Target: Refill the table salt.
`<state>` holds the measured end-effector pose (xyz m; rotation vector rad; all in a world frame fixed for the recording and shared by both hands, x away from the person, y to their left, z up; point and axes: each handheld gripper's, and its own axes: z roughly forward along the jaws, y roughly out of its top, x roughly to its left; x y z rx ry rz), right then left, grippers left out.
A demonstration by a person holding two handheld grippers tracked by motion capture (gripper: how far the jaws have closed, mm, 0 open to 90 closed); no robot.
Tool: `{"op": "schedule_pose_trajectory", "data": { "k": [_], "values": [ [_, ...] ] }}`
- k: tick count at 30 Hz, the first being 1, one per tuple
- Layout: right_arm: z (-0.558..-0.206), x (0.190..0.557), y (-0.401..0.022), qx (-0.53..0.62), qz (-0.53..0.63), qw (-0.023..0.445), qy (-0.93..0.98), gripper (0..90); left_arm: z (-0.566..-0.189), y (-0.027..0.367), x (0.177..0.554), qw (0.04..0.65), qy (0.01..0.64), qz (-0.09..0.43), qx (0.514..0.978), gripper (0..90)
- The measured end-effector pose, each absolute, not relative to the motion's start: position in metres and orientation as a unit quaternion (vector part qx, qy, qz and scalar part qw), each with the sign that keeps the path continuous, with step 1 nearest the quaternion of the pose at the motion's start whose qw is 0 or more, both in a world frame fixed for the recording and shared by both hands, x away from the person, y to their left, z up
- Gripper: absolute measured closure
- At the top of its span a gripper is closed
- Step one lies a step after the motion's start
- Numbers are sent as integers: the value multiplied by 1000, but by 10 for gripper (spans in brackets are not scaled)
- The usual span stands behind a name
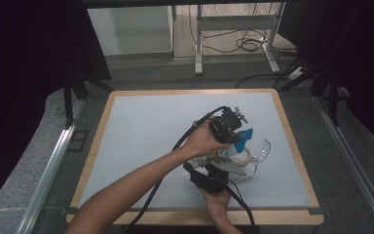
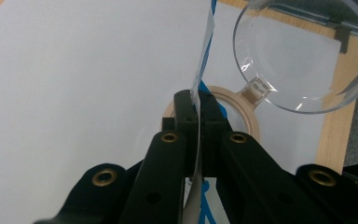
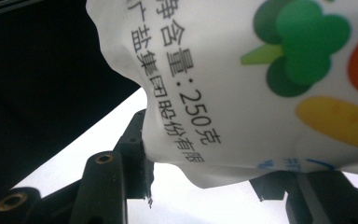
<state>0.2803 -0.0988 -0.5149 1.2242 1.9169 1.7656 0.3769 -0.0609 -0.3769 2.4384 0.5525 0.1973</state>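
A pale grey worktop (image 1: 141, 146) with a light wooden rim is seen from above, set among black curtains, with a grey carpeted floor and a white metal frame (image 1: 233, 29) beyond its far edge. Two forearms come in from the bottom of the high view and meet right of the worktop's middle.

A white printed pouch (image 3: 261, 84), bearing Chinese characters, "250" and pictures of vegetables, is held between the two grippers above the worktop. In the high view its blue end (image 1: 243, 139) is seen beside the left gripper (image 1: 233, 134).

In the left gripper view the jaws are closed tight on a thin edge of the pouch (image 2: 200, 70), which stands upright between them. A clear round plastic lid (image 2: 303, 56) lies on the worktop just beyond, touching a tan ring (image 2: 247, 116) that lies flat below it.

The right gripper (image 1: 219, 170) is held low, near the worktop's near edge. In its own view the left jaw is pressed against the pouch's crumpled lower edge and the right jaw is seen under it; the jaws are set wide, and whether they grip the pouch cannot be told.
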Motion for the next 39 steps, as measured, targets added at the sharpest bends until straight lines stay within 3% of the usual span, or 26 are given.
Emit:
{"op": "schedule_pose_trajectory", "data": {
  "k": [39],
  "values": [
    [-514,282,-99,427,611,129,654,500,-378,-68,379,298,202,77,930,900]
  ]
}}
